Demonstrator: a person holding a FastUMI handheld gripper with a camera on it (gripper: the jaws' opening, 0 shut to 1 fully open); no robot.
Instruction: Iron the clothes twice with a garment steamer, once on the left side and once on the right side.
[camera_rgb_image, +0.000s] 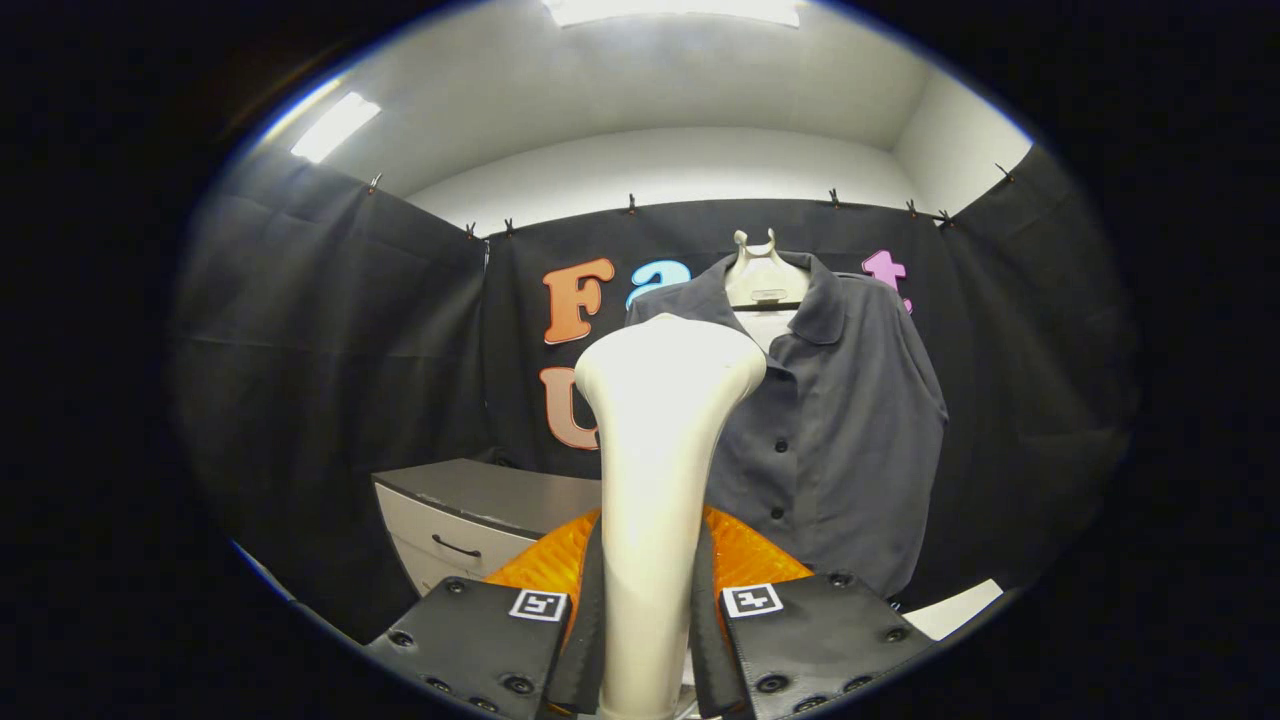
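Observation:
A white garment steamer (655, 450) stands upright between my fingers, its broad head raised in front of the shirt. My gripper (648, 630) is shut on the steamer's handle, both fingers pressing its sides. A dark grey button-up shirt (840, 430) hangs on a pale hanger (765, 275) against the black cloth wall, beyond the steamer and slightly to its right. The steamer head covers the shirt's left edge. I cannot tell how far the head is from the fabric.
A grey-topped cabinet with white drawers (470, 520) stands low on the left, below the shirt's level. An orange object (750, 560) lies just behind the fingers. A white sheet (960, 608) sits at the lower right.

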